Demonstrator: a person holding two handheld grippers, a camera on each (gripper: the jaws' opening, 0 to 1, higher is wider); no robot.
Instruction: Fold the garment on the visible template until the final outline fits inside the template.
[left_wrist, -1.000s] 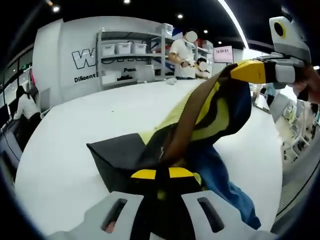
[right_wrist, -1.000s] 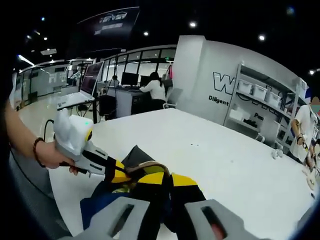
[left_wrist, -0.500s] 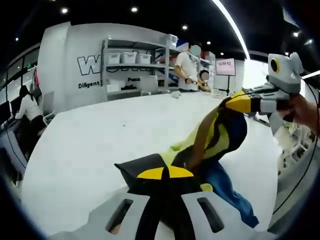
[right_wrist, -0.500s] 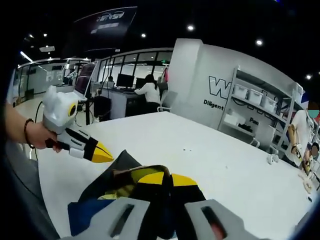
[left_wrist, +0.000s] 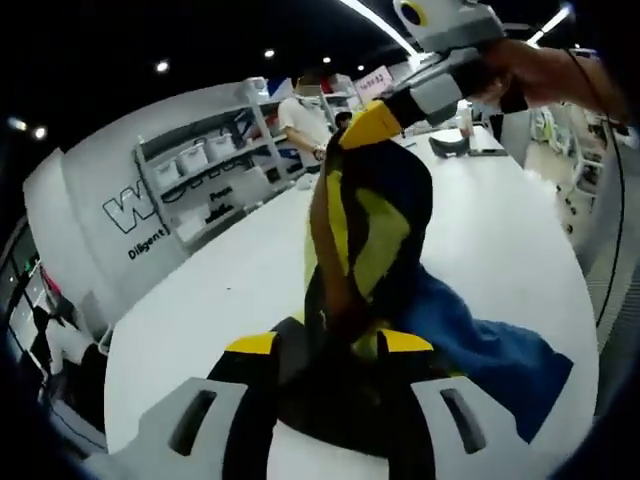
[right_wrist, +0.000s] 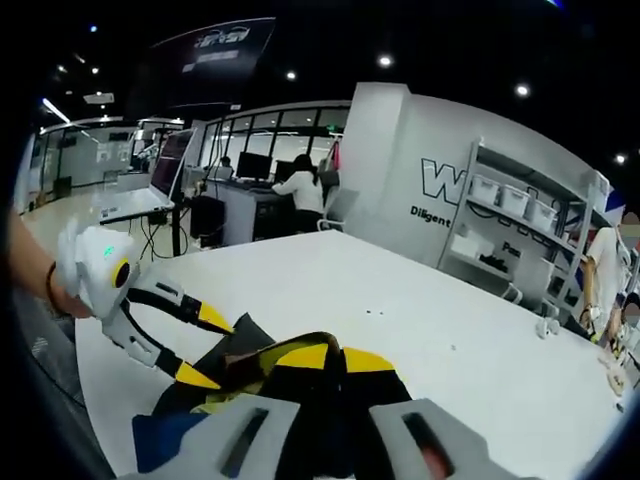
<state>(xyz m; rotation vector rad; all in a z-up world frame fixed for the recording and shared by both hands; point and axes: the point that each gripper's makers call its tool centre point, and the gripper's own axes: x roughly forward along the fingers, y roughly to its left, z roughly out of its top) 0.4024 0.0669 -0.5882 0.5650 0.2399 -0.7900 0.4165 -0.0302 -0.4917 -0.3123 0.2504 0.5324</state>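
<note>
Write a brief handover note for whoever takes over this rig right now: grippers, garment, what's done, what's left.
Right gripper: shut on the black, yellow and blue fabric garment, holding one end up above the white table.
Left gripper: open, jaws spread at the garment's low end.
Done: nothing folded; the garment hangs bunched.
Left: lay it flat, then fold it to fit the template.

Left gripper (right_wrist: 195, 348): white moulded housing, green indicator light, yellow ring marking, grey link arms ending in yellow-tipped black fingers. Right gripper (left_wrist: 372, 124): same pale grey housing, yellow ring marking, yellow tip. Near jaws in both views grey with slotted cut-outs. Dark beaded bracelet (right_wrist: 50, 287) on left wrist.
</note>
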